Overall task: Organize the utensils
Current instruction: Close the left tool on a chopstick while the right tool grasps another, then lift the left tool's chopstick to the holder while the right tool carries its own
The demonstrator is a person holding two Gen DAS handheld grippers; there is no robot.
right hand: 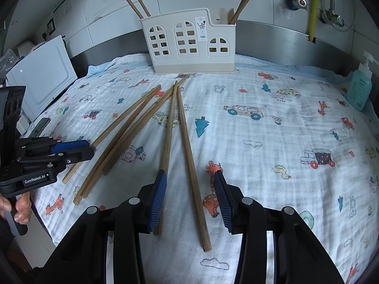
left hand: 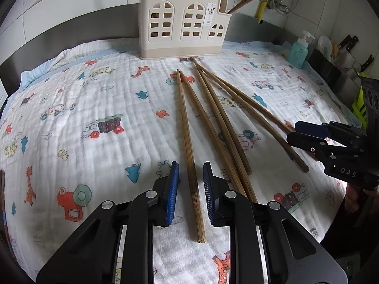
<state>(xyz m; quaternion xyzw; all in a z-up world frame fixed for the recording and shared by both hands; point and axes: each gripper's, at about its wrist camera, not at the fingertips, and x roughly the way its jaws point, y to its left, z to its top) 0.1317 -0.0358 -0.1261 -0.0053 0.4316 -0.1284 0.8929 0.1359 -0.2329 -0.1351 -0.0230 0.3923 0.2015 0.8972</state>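
Observation:
Several long wooden chopsticks lie fanned on a printed cloth (left hand: pixel 94 99) in front of a cream utensil holder (left hand: pixel 182 23), which holds a few upright chopsticks. My left gripper (left hand: pixel 191 169) is open, its jaws either side of the leftmost chopstick (left hand: pixel 189 146), low over the cloth. My right gripper (right hand: pixel 189 177) is open around the rightmost chopstick (right hand: pixel 189 156), with a second chopstick (right hand: pixel 168 130) against its left finger. The holder (right hand: pixel 189 45) stands at the back. Each gripper shows in the other view: the right one (left hand: pixel 296 132), the left one (right hand: pixel 87 148).
A teal soap bottle (left hand: pixel 298 52) stands at the right edge, with knives in a block (left hand: pixel 350 54) beyond it. A white appliance (right hand: pixel 45 75) sits at the left edge. Pipes and a valve (right hand: pixel 300 0) run along the tiled back wall.

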